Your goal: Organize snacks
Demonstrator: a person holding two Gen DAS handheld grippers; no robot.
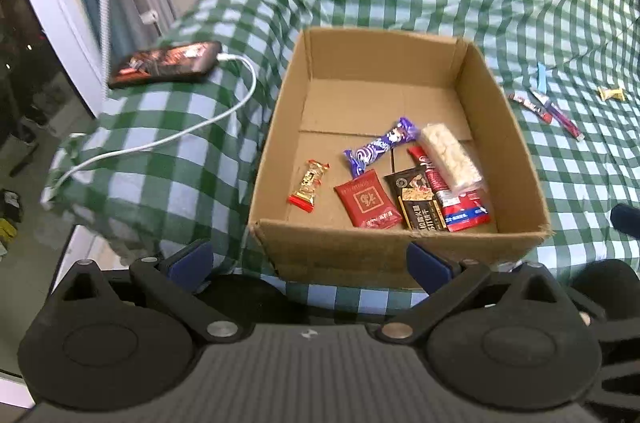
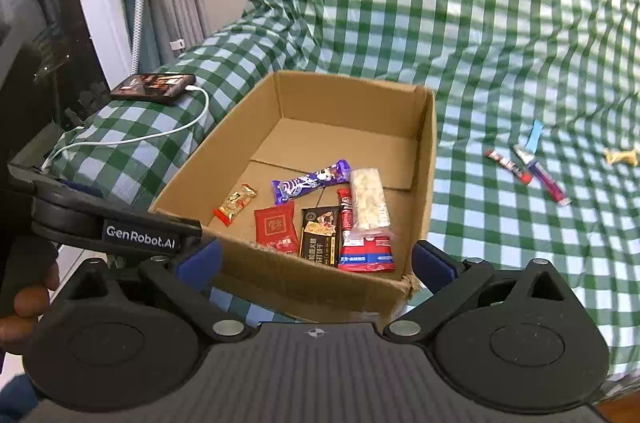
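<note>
An open cardboard box (image 1: pixel 360 247) (image 2: pixel 424 163) sits on a green checked sofa cover. Inside lie a gold-red candy (image 1: pixel 309 186) (image 2: pixel 236 203), a purple bar (image 1: pixel 380 145) (image 2: pixel 310 181), a red packet (image 1: pixel 366 199) (image 2: pixel 276 229), a dark packet (image 1: pixel 418 201) (image 2: pixel 320 239) and a pale rice bar (image 1: pixel 448 155) (image 2: pixel 370 199). My left gripper (image 1: pixel 308 261) stands open just short of the box's near wall, with nothing held. My right gripper (image 2: pixel 316 259) is open too, at the box's near right corner. To the right, loose on the cover, are a red-white stick (image 1: pixel 530 107) (image 2: pixel 509 165), a purple stick (image 1: pixel 560 115) (image 2: pixel 546 181) and a yellow candy (image 1: pixel 611 93) (image 2: pixel 620 156).
A phone (image 1: pixel 166 63) (image 2: pixel 154 86) with a white cable (image 1: pixel 224 115) rests on the sofa arm left of the box. A blue strip (image 1: pixel 541 77) (image 2: pixel 533 135) lies by the sticks. Curtains and a dark window stand at far left. A hand (image 2: pixel 28 303) holds the left gripper.
</note>
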